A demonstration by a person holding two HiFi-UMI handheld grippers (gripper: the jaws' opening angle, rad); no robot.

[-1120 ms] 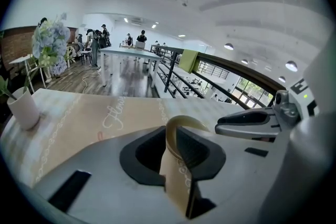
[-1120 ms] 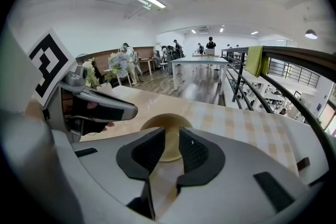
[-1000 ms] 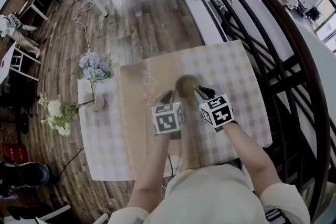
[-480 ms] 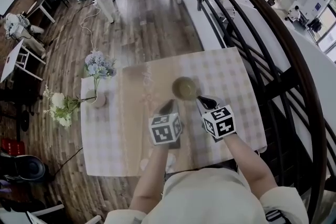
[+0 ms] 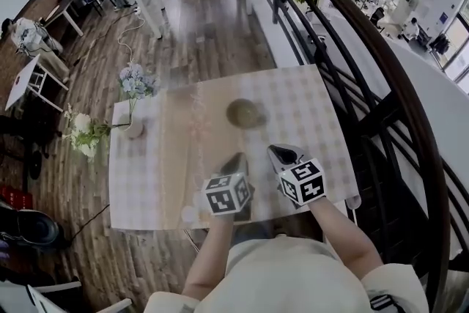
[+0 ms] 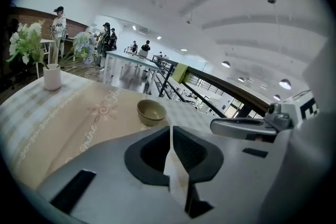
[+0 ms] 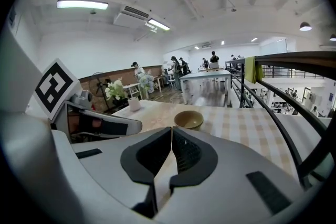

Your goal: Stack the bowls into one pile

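The olive bowls sit nested in one pile point(image 5: 245, 113) on the beige runner of the checked table point(image 5: 315, 95). The pile also shows ahead in the left gripper view point(image 6: 151, 112) and the right gripper view point(image 7: 188, 119). My left gripper point(image 5: 236, 160) hangs near the table's front edge, well short of the pile, its jaws shut on nothing point(image 6: 171, 131). My right gripper point(image 5: 277, 152) is beside it, to the right, and is also shut and empty point(image 7: 171, 131). Neither touches the bowls.
A white vase point(image 5: 133, 130) with pale blue flowers stands at the table's left side, white flowers point(image 5: 82, 132) next to it. A dark railing point(image 5: 366, 84) runs along the right. Wooden floor, other tables and people lie beyond.
Both grippers have drawn back from the bowl pile toward the person and the table's front edge, and their jaws have closed. The pile stays where it was.
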